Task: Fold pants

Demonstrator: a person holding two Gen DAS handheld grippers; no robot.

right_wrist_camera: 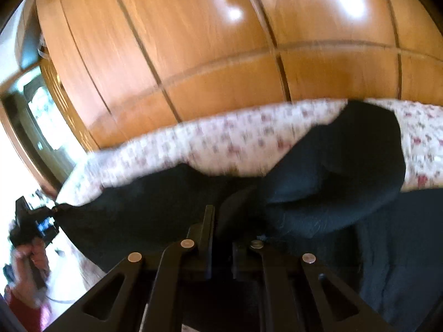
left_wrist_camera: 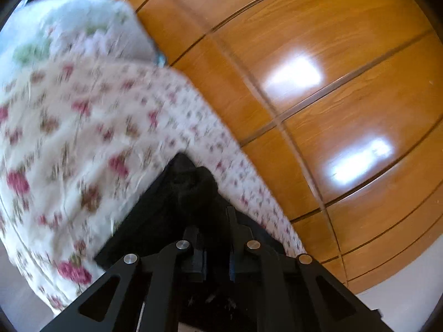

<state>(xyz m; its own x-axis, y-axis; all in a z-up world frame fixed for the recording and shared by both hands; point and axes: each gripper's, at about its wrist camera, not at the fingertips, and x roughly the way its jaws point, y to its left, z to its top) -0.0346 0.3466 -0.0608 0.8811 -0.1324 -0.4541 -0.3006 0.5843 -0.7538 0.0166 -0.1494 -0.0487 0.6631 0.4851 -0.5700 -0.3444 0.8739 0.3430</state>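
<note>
The black pants (right_wrist_camera: pixel 318 182) hang stretched between my two grippers above a bed with a floral sheet (left_wrist_camera: pixel 83 144). My left gripper (left_wrist_camera: pixel 214 221) is shut on a bunched edge of the pants (left_wrist_camera: pixel 188 191). It also shows in the right wrist view (right_wrist_camera: pixel 41 221), held by a hand, pinching a corner of the cloth at far left. My right gripper (right_wrist_camera: pixel 221 221) is shut on the pants' edge, and a fold of dark fabric bulges up to its right. Both views are motion-blurred.
A glossy wooden wardrobe (left_wrist_camera: pixel 318 96) with panelled doors stands right behind the bed (right_wrist_camera: pixel 221 55). A floral pillow (left_wrist_camera: pixel 83 27) lies at the bed's far end. A doorway or mirror (right_wrist_camera: pixel 41 110) shows at the left.
</note>
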